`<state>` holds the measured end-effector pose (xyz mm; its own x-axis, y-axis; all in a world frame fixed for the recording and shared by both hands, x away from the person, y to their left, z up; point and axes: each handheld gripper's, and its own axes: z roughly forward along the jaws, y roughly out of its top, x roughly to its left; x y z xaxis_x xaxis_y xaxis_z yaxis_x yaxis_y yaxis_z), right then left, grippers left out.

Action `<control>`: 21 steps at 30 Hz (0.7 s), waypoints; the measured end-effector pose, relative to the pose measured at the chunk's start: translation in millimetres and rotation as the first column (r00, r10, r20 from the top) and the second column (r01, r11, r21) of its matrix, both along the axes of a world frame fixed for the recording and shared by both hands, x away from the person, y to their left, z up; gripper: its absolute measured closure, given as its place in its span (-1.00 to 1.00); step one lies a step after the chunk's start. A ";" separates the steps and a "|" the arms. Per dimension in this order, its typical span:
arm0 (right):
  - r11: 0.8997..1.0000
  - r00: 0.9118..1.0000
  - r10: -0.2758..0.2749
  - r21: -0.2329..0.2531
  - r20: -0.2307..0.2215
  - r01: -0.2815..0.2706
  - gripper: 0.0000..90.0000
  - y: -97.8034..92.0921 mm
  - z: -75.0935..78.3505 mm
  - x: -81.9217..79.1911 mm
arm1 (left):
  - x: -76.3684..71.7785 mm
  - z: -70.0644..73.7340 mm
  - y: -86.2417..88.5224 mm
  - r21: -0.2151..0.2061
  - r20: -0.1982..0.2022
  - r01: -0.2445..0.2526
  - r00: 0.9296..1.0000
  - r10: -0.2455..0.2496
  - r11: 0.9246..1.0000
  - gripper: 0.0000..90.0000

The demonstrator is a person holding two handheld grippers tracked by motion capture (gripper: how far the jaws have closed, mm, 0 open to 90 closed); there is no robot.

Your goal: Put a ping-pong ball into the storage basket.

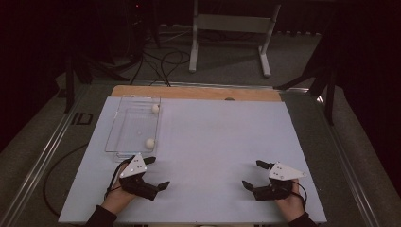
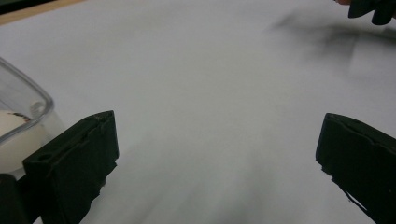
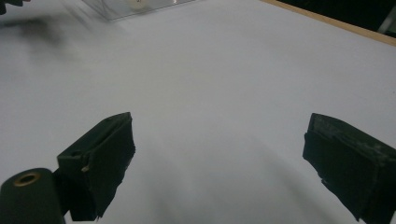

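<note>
A clear plastic tray (image 1: 124, 112) lies at the left of the white table top (image 1: 213, 137). Two white balls rest in it, one at the far right corner (image 1: 155, 109) and one near the front right corner (image 1: 150, 143). My left gripper (image 1: 157, 173) stands open just in front of the tray, nothing between its jaws. In the left gripper view the tray's corner (image 2: 28, 100) and the near ball (image 2: 11, 135) sit beside the left jaw. My right gripper (image 1: 253, 174) stands open at the front right, empty. The right gripper view has the tray (image 3: 135, 9) far off.
A bare wooden strip (image 1: 189, 91) runs along the table's far edge. Beyond it, cables (image 1: 163, 64) lie on the floor beside a grey metal stand (image 1: 231, 28). Metal rails (image 1: 38, 161) flank the table on both sides.
</note>
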<state>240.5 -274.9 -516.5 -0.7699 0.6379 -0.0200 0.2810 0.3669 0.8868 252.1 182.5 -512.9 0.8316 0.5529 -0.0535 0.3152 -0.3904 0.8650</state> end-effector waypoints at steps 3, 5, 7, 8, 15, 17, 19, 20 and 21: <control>1.000 1.000 0.001 -0.002 0.000 -0.001 -0.81 0.1 -0.1 0.0 | -0.6 0.4 3.9 -0.008 0.002 -0.005 1.000 0.005 1.000 -0.99; 1.000 1.000 0.002 0.002 -0.004 -0.002 -0.81 0.0 -0.3 0.1 | -0.5 0.2 5.3 -0.001 -0.002 -0.010 1.000 0.010 1.000 -0.99; 1.000 1.000 0.002 -0.002 -0.003 -0.002 -0.81 -0.1 -0.5 0.1 | -0.4 -0.3 6.4 0.006 -0.008 -0.013 1.000 0.013 1.000 -0.99; 1.000 1.000 0.002 -0.002 -0.003 -0.002 -0.81 -0.1 -0.5 0.1 | -0.4 -0.3 6.4 0.006 -0.008 -0.013 1.000 0.013 1.000 -0.99; 1.000 1.000 0.000 0.002 -0.004 0.000 -0.81 -1.1 -0.6 0.1 | -1.3 -3.6 7.1 0.016 -0.019 -0.015 1.000 0.015 1.000 -0.99; 1.000 1.000 -0.001 0.003 -0.003 0.001 -0.81 -1.3 -0.5 -0.1 | -1.2 -3.6 7.0 0.014 -0.020 -0.016 1.000 0.016 1.000 -0.99; 1.000 1.000 0.000 0.003 -0.003 0.000 -0.81 -1.6 -0.6 -0.1 | -1.3 -3.7 6.5 0.012 -0.019 -0.018 1.000 0.018 1.000 -0.99; 1.000 1.000 0.000 0.004 -0.003 0.000 -0.81 -1.9 -0.7 0.1 | -1.1 -3.8 6.4 0.011 -0.020 -0.016 1.000 0.016 1.000 -0.99; 1.000 1.000 -0.001 0.006 -0.004 0.001 -0.81 -2.3 -0.7 0.2 | -1.0 -3.9 6.3 0.007 -0.022 -0.015 1.000 0.015 1.000 -0.99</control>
